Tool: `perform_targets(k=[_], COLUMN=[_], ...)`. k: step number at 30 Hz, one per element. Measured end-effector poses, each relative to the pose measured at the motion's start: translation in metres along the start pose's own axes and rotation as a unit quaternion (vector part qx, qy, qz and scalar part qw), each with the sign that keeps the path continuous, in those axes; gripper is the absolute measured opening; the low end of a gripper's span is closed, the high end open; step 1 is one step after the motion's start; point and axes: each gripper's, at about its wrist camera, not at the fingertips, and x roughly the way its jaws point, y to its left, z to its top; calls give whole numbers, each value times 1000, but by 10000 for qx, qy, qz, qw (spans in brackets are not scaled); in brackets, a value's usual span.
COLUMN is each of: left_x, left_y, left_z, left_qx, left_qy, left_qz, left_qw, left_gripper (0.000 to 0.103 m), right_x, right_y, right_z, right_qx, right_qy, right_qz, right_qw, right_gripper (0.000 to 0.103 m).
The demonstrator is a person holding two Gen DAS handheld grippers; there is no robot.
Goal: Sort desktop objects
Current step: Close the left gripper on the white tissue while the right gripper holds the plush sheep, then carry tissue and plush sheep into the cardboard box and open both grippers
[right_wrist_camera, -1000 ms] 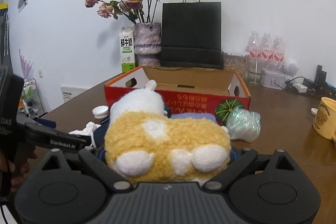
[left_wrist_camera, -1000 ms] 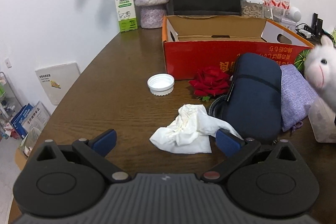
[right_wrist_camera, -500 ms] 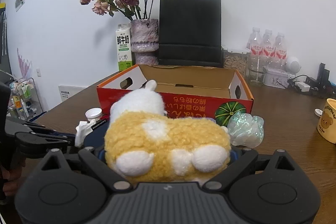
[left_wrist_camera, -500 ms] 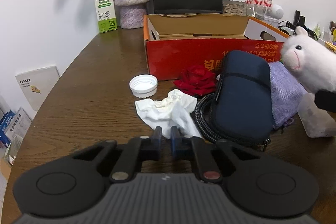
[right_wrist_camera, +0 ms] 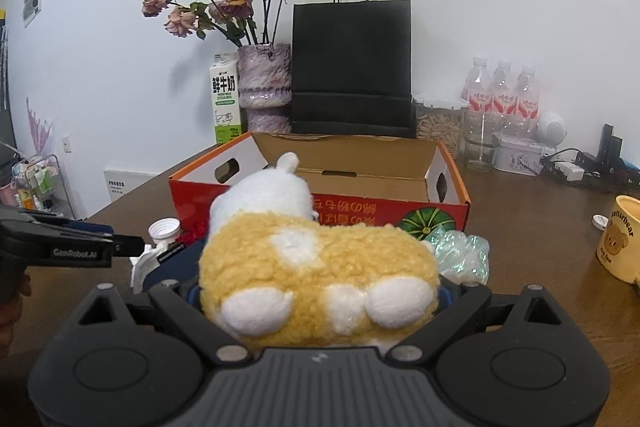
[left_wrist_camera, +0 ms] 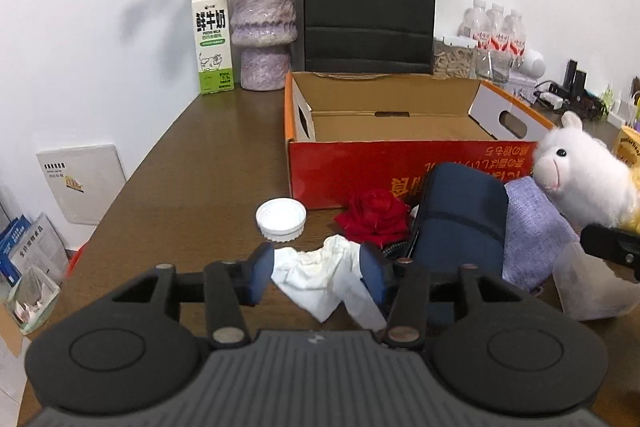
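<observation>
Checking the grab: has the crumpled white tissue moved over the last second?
Yes. The crumpled white tissue is now bunched between the opening jaws of the left gripper, closer to the white plastic lid than before.

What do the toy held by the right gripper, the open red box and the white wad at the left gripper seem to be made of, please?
Toy: fuzzy plush, yellow and white, with a curly pile. Red box: likely corrugated cardboard, with a plain brown inside and a printed outside with a slight sheen. White wad: probably tissue paper, matte, creased and limp.
</observation>
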Motion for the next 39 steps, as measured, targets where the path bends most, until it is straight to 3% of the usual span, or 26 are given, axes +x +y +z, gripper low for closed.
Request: perform_targets(k=[6, 7, 8, 11, 19, 27, 34, 39], left_x=[32, 35, 39, 37, 7, -18, 0, 35], left_y=[-3, -2, -1, 4, 1, -18, -43, -54], left_z=[0, -2, -3, -5, 14, 64, 118, 158], left_qx=[57, 41, 4, -84, 2, 198, 331, 238], left_qy=[431, 497, 565, 504, -12, -737, -986, -809], left_qz=[71, 50, 15, -93, -60, -188, -314, -306], left_qw=[9990, 9987, 9984, 9987, 10000, 9969, 9941, 9960], left_gripper=[49, 43, 22, 13, 12, 12, 12, 12], right_x=[8, 10, 11, 14, 19, 19, 41, 86], right_y=[-4, -4, -5, -7, -9, -19, -29, -36], right_z=[4, 4, 4, 6, 15, 50, 99, 131], right_qx=[-26, -23, -20, -18, -142, -206, -302, -314], right_qy=[46, 59, 66, 75, 18, -311, -547, -336], right_qz=[12, 22, 36, 57, 116, 235, 204, 142], right_qw=[10000, 10000, 10000, 10000, 9998, 9990, 9978, 9988], right_gripper=[96, 96, 96, 96, 96, 96, 96, 96])
